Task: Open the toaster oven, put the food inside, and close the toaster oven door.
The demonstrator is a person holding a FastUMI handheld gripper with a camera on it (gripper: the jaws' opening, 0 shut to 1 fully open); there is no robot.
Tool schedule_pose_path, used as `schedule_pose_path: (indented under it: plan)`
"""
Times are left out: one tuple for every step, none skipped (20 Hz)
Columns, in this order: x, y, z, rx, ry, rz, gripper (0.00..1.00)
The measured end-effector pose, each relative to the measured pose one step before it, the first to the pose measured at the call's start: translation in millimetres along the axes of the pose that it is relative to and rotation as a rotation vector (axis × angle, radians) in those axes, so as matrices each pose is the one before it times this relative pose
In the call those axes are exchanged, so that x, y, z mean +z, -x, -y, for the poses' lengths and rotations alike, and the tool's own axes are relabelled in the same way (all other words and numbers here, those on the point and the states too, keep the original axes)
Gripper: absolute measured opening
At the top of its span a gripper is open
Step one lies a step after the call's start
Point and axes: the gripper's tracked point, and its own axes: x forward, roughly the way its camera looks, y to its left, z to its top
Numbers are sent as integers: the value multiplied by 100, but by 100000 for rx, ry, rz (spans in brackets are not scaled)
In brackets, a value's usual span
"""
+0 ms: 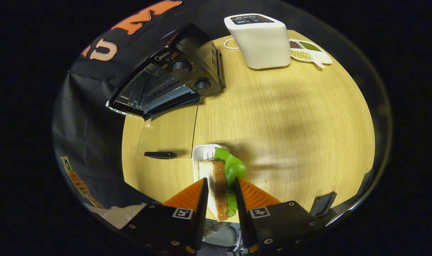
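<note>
1. My gripper (219, 193) sits at the bottom centre of the frame, its fingers drawn in narrow on a sandwich (220, 188). One finger presses the white bread side and the other presses the lettuce side, so I am holding it between both.
2. The sandwich stands on edge between my fingers: a white bread slice on the left, a brown crust face in the middle, and green lettuce (232, 168) bulging out on the right and above the bread.
3. Just behind the sandwich, near the lower centre, is a small white tray (201, 153). I cannot tell whether the sandwich touches it or hangs clear of it.
4. The toaster oven (173, 76) is in the upper left of the frame, a black box with two round knobs on its right-hand panel. It sits at the desk's far left edge, against the black cloth wall.
5. The toaster oven door (168, 133) is open, a glass panel folded down flat toward me over the desk, with its dark handle (160, 154) at the near end. The handle lies just left of the white tray.
6. At the top centre stands a white pop-up toaster (260, 41), with a thin white cord looped beside it.
7. Just right of that toaster is a white divided dish (310, 51) holding dark, green and pale beans in separate compartments.
8. The wooden desk (290, 124) carries all of these.
</note>
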Motion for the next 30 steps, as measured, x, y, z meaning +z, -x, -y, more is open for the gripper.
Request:
schedule_pose_path:
  plan:
    - [-175, -142, 38, 521, -1549, -199, 36]
    - [-123, -108, -33, 1, -1111, 524, 31]
    - [159, -20, 40, -904, -772, 1563, 29]
    - [132, 214, 152, -1994, -953, 2116, 23]
    - [135, 234, -107, -799, -1981, 2096, 19]
    - [-116, 409, -188, -464, -1521, 1389, 11]
    - [-24, 235, 30, -642, -845, 1626, 8]
    - [-244, 303, -140, -20, 654, 1006, 6]
    - [-137, 280, -56, -135, -317, 788, 7]
    - [-297, 370, -100, -298, -1014, 479, 6]
    - [-2, 457, -98, -92, -695, 712, 6]
    - [178, 466, -174, 90, -177, 1952, 6]
    - [329, 669, -259, 272, -501, 2571, 6]
    - [302, 501, -520, 1182, -852, 2071, 6]
    - [408, 519, -453, 1420, -945, 1776, 6]
    - [374, 605, -360, 825, -1021, 2621, 6]
    - [429, 561, -501, 1376, -610, 2149, 6]
    - [393, 508, -627, 2002, -1409, 2503, 6]
    - [445, 296, -724, 2212, -1395, 2616, 6]
    - [243, 334, -621, 2512, -1741, 2189, 6]
    - [273, 191, -696, 2725, -1920, 1880, 6]
    - [275, 45, -685, 2823, -2374, 2248, 6]
    - [248, -155, -675, 2686, -2690, 2313, 6]
    - [133, -129, -611, 3064, -2651, 1810, 6]
    - [44, -400, -607, 2702, -2642, 1154, 6]
    - [-165, -443, -522, 2153, -2664, 1365, 6]
    - [-77, -628, -464, 1872, -1862, 1286, 6]
    - [-31, -766, -369, 1926, -2494, 2026, 6]
    - [0, -810, -469, 2644, -3082, 1936, 6]
    - [-241, -818, -643, 3132, -3286, 1434, 6]
